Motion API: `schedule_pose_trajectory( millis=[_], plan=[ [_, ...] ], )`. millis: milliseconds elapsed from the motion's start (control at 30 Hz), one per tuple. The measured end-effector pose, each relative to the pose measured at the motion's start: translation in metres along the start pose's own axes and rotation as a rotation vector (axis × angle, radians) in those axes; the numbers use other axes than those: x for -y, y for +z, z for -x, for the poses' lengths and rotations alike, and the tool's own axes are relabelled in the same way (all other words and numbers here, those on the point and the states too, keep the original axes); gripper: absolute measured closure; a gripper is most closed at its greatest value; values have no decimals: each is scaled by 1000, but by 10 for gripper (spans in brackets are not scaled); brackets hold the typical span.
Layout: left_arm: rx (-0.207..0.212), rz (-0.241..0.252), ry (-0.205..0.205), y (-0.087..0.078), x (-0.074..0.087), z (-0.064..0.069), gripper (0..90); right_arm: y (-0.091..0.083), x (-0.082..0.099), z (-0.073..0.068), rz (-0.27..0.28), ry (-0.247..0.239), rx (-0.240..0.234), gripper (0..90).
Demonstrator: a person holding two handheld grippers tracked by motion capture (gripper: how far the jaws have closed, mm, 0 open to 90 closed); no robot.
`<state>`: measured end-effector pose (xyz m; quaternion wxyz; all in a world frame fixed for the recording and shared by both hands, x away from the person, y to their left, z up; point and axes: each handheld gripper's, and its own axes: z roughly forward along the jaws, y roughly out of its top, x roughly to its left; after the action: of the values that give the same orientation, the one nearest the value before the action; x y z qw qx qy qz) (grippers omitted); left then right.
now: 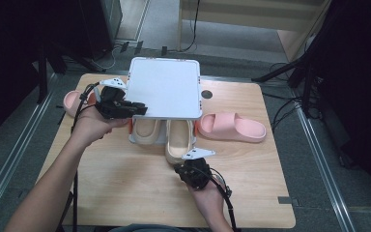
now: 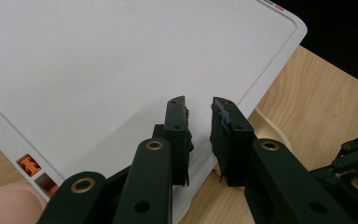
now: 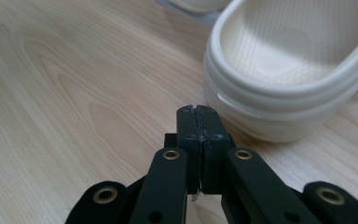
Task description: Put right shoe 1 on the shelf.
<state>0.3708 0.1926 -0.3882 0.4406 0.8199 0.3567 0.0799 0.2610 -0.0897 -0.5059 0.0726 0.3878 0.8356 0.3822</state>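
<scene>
A white lid [image 1: 163, 87] stands raised over a low box [image 1: 131, 138] that holds two cream slippers [image 1: 147, 129]. My left gripper [image 1: 141, 109] is at the lid's near left corner. In the left gripper view its jaws [image 2: 199, 106] stand a little apart in front of the lid's [image 2: 121, 70] face and edge, and the white surface shows through the gap. The right cream slipper [image 1: 179, 142] sticks out of the box toward me. My right gripper [image 1: 186, 166] is low over the table just short of that slipper's [image 3: 289, 70] heel, shut [image 3: 198, 112] on nothing.
One pink slipper [image 1: 232, 126] lies on the table right of the box. Another pink slipper [image 1: 72, 100] lies at the far left, partly behind my left hand. Orange clips [image 2: 30, 164] show at the lid's edge. Bare wood table [image 1: 125, 188] spreads in front.
</scene>
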Motion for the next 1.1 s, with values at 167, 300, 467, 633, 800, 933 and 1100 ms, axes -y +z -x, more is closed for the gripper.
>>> schedule_pose_trajectory(
  millis=[167, 300, 467, 633, 800, 933, 1100],
  plan=[
    [1, 3, 1, 0, 0, 0, 761, 7, -2, 13, -3, 8, 27, 900],
    [-3, 6, 1, 1, 1, 1, 763, 10, -12, 20, 4, -8, 48, 900],
    [-4, 7, 3, 0, 1, 1, 767, 18, -24, 28, 1, -18, 65, 898],
    [-6, 12, 6, 0, 2, 1, 767, 25, -33, 41, 13, 20, 56, 890],
    [-17, 17, 12, 0, 2, 1, 755, 31, -38, 50, 27, 67, 28, 888],
    [-33, 16, 17, -1, 2, 3, 661, 24, -37, 48, 43, 74, 6, 872],
    [4, 1, -23, -4, -1, 3, 562, -4, -34, 43, 77, 49, -20, 780]
  ],
)
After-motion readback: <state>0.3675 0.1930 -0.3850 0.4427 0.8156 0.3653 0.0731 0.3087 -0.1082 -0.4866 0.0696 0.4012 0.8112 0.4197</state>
